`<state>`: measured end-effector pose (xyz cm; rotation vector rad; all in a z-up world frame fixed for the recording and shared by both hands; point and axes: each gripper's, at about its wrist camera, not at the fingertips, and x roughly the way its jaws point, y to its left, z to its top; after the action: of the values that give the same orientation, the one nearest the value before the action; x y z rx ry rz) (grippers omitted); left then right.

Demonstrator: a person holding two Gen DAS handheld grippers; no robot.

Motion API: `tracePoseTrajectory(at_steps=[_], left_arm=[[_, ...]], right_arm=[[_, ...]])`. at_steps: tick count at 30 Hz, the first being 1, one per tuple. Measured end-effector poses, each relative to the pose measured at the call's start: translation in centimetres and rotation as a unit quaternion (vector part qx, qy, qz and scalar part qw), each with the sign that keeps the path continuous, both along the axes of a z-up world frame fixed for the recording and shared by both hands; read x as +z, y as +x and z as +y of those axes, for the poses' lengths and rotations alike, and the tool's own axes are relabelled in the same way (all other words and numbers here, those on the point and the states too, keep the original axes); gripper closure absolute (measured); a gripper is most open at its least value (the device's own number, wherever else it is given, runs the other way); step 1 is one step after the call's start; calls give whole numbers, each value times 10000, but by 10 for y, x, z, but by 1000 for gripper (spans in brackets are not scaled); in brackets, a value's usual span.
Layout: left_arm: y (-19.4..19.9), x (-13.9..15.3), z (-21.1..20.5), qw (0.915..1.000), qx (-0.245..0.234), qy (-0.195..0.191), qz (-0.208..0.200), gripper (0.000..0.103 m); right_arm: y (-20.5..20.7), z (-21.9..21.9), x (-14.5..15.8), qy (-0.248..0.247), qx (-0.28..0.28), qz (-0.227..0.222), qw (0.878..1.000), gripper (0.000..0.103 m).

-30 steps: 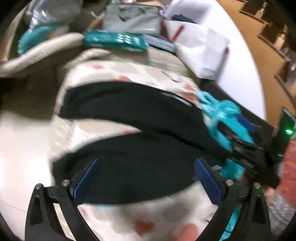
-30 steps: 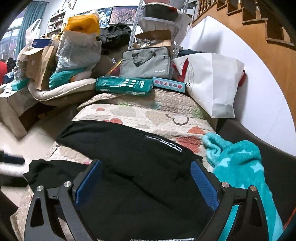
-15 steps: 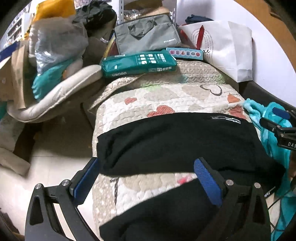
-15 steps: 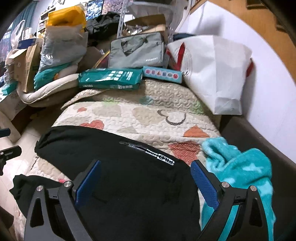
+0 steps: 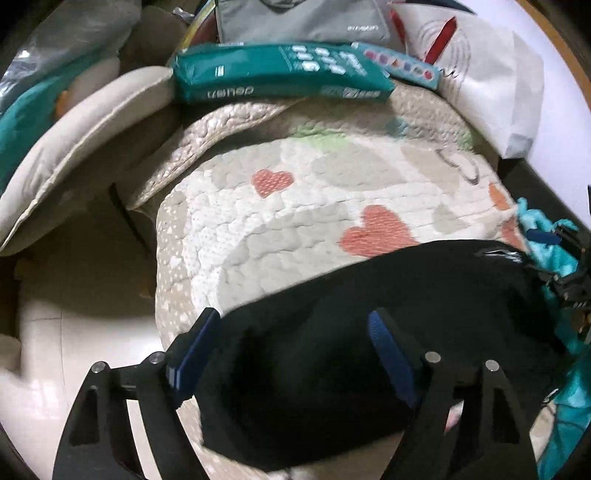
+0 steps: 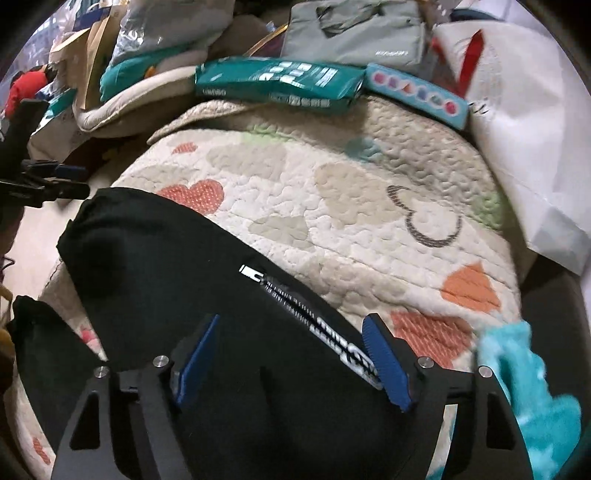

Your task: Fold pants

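Observation:
Black pants [image 5: 369, 332] lie spread on a quilt with hearts [image 5: 314, 206]. In the right wrist view the pants [image 6: 177, 266] show a white printed stripe [image 6: 332, 332] along one side. My left gripper [image 5: 291, 343] is open and low over the leg end of the pants, its blue pads on either side of the fabric. My right gripper [image 6: 291, 350] is open over the waist part near the stripe. The right gripper shows at the right edge of the left wrist view [image 5: 561, 258]. The left gripper shows at the left of the right wrist view [image 6: 40, 184].
A teal blanket [image 6: 524, 387] lies to the right of the pants. A green package [image 5: 280, 74], a flat colourful box [image 6: 417, 92], a grey bag [image 6: 354, 33] and a white paper bag [image 6: 517, 129] crowd the far end. A beige cushion [image 5: 74, 140] and the floor [image 5: 74, 332] are at left.
Both grippers have dropped lower and closer to the pants. The jaws of both have narrowed somewhat but remain open. The pants have not visibly been lifted.

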<state>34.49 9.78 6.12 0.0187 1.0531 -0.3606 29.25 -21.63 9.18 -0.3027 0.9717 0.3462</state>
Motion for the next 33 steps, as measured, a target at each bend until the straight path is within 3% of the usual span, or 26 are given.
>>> tracePoseTrajectory(at_steps=[3,8,14,16,17,18,19,21,24,33], left_arm=[[14,-17,-1,9996,-169,200,81,21],[35,-41,-14,9941,-640,875,-17,21],[48,-49,-15,9935,-857,742,85,16],[45,-47,-13,9942,-843,634,216,27],[41,-44,-12,9942,-846,632,188,43],[37,-42,-13,9941,-915,564,175,67],[34,-38,-13,9941,-901,597,112,72],[28,-35,-11,9945,-867,583,96,99],[19,-25,-5,9963,-770,372,88,100],[-28,23,1,9981,-399,222,-415,100]], right_arm=[[20,0,-14,26,113,186,9998,23],[46,4,-39,-14,232,447,9987,24],[62,5,-56,49,289,666,9973,24],[61,3,-57,158,308,752,9966,34],[61,2,-58,246,336,813,9958,49],[60,1,-58,368,370,916,9944,64],[59,1,-58,412,370,982,9936,71],[55,3,-58,495,383,1069,9923,84],[49,4,-52,500,333,1010,9931,93],[15,8,-12,519,191,641,9964,96]])
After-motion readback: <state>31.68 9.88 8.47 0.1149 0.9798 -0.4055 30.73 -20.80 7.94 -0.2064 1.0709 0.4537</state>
